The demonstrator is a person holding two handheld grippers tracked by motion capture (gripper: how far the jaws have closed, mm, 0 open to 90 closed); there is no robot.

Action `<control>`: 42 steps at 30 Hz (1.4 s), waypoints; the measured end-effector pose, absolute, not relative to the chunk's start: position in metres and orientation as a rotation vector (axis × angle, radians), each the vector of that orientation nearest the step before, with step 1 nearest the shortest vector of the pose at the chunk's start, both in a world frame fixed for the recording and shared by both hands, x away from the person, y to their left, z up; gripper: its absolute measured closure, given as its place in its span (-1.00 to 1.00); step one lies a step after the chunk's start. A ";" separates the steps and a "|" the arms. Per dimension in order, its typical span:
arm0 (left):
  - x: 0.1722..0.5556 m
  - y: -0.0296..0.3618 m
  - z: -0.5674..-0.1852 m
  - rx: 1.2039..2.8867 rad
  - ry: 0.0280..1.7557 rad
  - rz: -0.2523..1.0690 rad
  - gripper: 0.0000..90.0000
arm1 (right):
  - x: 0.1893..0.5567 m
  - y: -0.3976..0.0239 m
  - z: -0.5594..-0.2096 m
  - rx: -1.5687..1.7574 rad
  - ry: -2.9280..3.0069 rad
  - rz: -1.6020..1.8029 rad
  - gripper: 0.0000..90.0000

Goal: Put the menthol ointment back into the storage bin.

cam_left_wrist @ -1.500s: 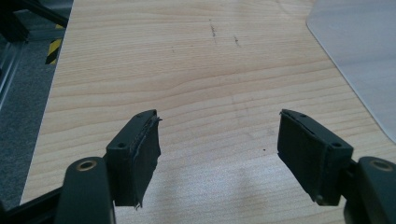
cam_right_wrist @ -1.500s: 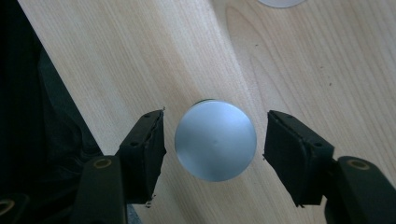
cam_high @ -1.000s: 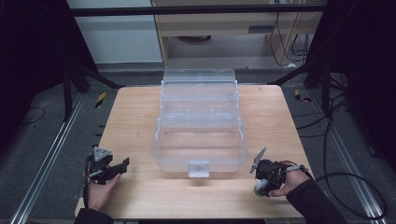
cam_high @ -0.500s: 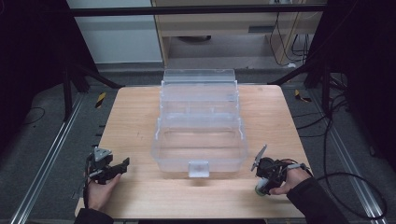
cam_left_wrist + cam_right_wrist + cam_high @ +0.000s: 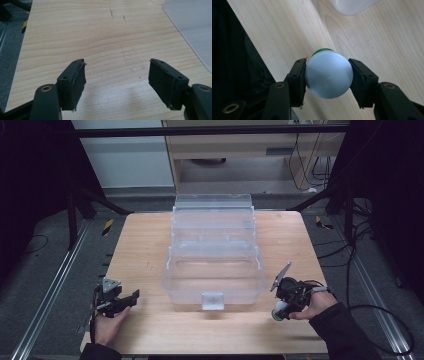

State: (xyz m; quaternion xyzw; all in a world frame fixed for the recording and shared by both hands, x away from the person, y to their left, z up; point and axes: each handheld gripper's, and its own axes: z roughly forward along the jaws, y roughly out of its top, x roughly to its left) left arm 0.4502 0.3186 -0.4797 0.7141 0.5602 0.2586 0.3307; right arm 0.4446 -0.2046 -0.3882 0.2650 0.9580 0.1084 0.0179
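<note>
My right gripper (image 5: pixel 278 312) is at the table's front right, shut on a small white round container with a green band (image 5: pixel 328 78). In the right gripper view both pads press on its sides and it hangs a little above the wood. The same container (image 5: pixel 276 314) appears in the high view just below the hand. At the front left, my left gripper (image 5: pixel 131 296) rests low over the table, its jaws wide apart with nothing between its fingertips (image 5: pixel 117 65).
A large clear plastic box (image 5: pixel 214 251) with stepped tiers and a front latch (image 5: pixel 212 300) stands mid-table between the hands. Its corner shows in the left gripper view (image 5: pixel 195 30) and the right gripper view (image 5: pixel 352 6). The table's front edge (image 5: pixel 210 352) lies close to both hands.
My right gripper has risen a little with the white container held in it. The left hand has stayed where it was.
</note>
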 end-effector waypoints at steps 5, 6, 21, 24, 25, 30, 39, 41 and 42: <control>0.450 0.318 -0.480 1.868 1.462 0.672 -0.35 | 0.447 -0.203 -0.375 0.827 2.955 0.366 0.12; 0.450 0.318 -0.480 1.867 1.462 0.673 -0.35 | 0.447 -0.203 -0.372 0.829 2.952 0.372 0.12; 0.451 0.318 -0.480 1.874 1.462 0.672 -0.34 | 0.454 -0.198 -0.338 0.829 2.931 0.416 0.12; 0.451 0.318 -0.480 1.875 1.462 0.671 -0.34 | 0.457 -0.197 -0.334 0.828 2.931 0.419 0.12; 0.451 0.318 -0.480 1.877 1.462 0.671 -0.34 | 0.458 -0.196 -0.332 0.831 2.930 0.418 0.12; 0.451 0.318 -0.480 1.876 1.464 0.671 -0.34 | 0.463 -0.193 -0.323 0.825 2.927 0.424 0.12; 0.451 0.318 -0.481 1.881 1.466 0.668 -0.34 | 0.474 -0.184 -0.309 0.825 2.898 0.488 0.12; 0.452 0.318 -0.481 1.879 1.467 0.668 -0.34 | 0.476 -0.182 -0.306 0.817 2.896 0.510 0.12; 0.452 0.318 -0.481 1.879 1.467 0.669 -0.34 | 0.478 -0.180 -0.305 0.821 2.892 0.513 0.12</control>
